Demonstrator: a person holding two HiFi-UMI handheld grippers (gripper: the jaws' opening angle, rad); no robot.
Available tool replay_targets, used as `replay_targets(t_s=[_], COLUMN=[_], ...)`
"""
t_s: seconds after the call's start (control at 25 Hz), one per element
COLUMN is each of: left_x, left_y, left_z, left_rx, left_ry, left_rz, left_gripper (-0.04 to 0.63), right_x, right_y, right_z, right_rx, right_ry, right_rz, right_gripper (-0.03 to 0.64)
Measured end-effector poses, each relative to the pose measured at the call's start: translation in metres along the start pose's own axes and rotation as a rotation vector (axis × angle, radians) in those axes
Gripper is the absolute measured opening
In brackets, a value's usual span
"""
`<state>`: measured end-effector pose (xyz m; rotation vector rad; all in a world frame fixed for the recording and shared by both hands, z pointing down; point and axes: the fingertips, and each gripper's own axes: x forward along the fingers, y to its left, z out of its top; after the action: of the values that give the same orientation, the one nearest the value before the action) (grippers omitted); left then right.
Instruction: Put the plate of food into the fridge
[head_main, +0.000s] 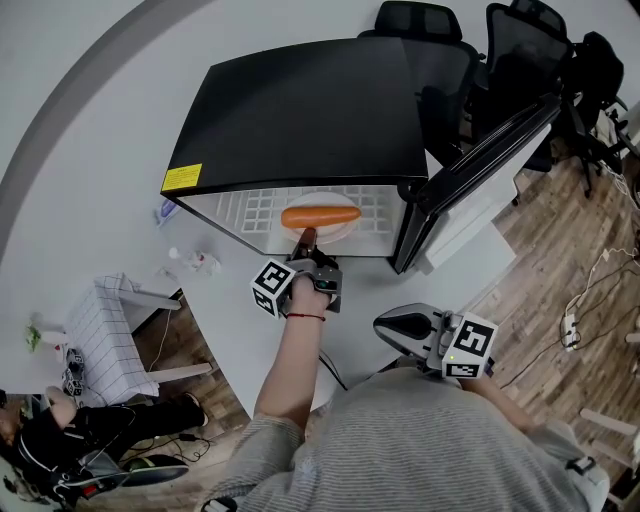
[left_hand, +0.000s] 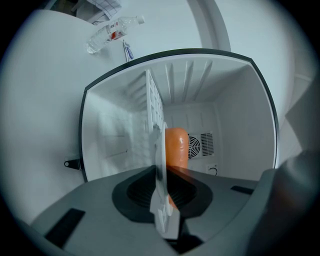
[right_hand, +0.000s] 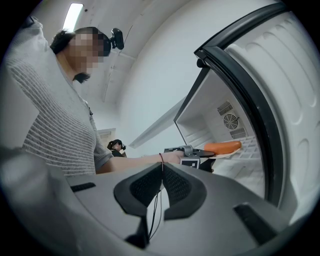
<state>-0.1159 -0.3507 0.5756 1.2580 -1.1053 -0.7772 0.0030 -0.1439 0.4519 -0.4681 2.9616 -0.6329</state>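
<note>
The black mini fridge (head_main: 300, 110) is standing on the white surface (head_main: 90, 140) with its door (head_main: 480, 170) swinging wide to the right; inside, a white wire shelf (head_main: 250, 210) is showing. The plate (head_main: 328, 233) is sitting at the front of that shelf, just inside the opening, and whether it is resting on the wires or hanging just above them cannot be told. It is looking stiff, thin and light, likely smooth and a little slippery at the rim, so the near rim is the sensible place to take it, kept level. The left gripper (head_main: 305, 240) is doing just that; its jaws are clamping the plate's near edge, seen edge-on between them in the left gripper view. The long orange sausage-like food (head_main: 320, 215) is lying loose across the plate; being round and glossy, it is probably apt to roll if the plate tips. The right gripper (head_main: 400, 325) is waiting well back from the fridge, jaws together on nothing. A yellow sticker (head_main: 182, 178) is sitting on the fridge's top corner; its print is too small to read.
</note>
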Motion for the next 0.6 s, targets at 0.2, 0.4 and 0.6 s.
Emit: replay_targets(t_s=[0.2, 0.4, 0.6], left_x=[0.0008, 0.0006, -0.0001], left_y=[-0.0010, -0.0019, -0.0008], left_z=[-0.0001, 0.0000, 0.0008], left_rx=[0.038, 0.058, 0.106], left_ry=[0.023, 0.030, 0.036], left_rz=[-0.017, -0.021, -0.013], left_gripper=[0.049, 0.052, 0.066], right_x=[0.0014, 0.0012, 0.0005], right_y=[0.0002, 0.0016, 0.0031], right_z=[-0.0016, -0.0011, -0.0008], right_rx=[0.001, 0.002, 0.001], right_ry=[0.002, 0.001, 0.000], right_rz=[0.003, 0.004, 0.006], right_gripper=[0.014, 0.014, 0.014])
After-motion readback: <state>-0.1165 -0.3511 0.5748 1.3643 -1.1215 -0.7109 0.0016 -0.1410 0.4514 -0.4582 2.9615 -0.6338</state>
